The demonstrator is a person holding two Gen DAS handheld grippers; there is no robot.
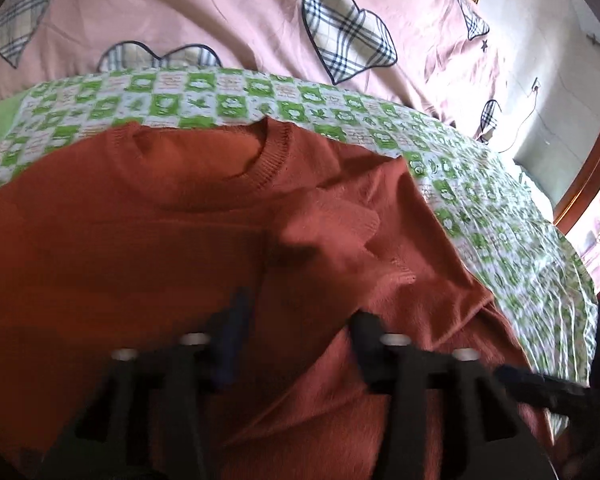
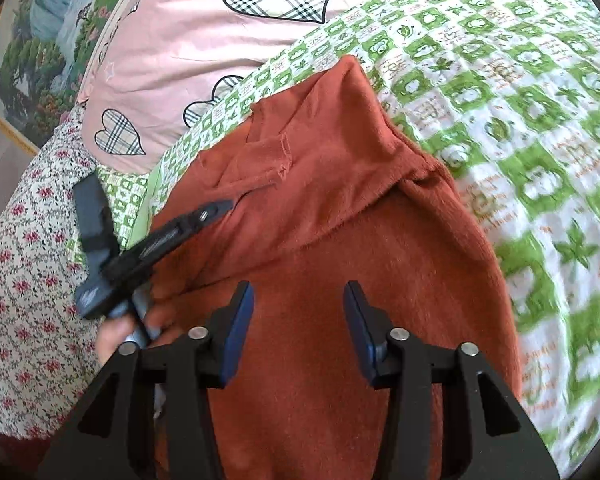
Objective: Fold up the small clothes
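Observation:
A rust-orange knit sweater (image 1: 148, 240) lies on a green-and-white checked cloth (image 1: 480, 200), neck hole toward the pink quilt. One sleeve is folded across the body (image 1: 340, 216). My left gripper (image 1: 300, 312) is open and empty, its blurred fingers just above the sweater's lower part. In the right wrist view the sweater (image 2: 340, 240) fills the middle, a folded side panel lying over it. My right gripper (image 2: 298, 296) is open and empty above the sweater. The left gripper (image 2: 204, 216) shows at the sweater's left edge, held in a hand.
A pink quilt with plaid hearts (image 1: 240, 12) lies behind the checked cloth (image 2: 520, 100). A floral sheet (image 2: 24, 280) covers the bed's left side. A framed landscape picture (image 2: 40, 52) hangs on the wall. A wooden frame (image 1: 592, 168) and a wall socket with cord are at the right.

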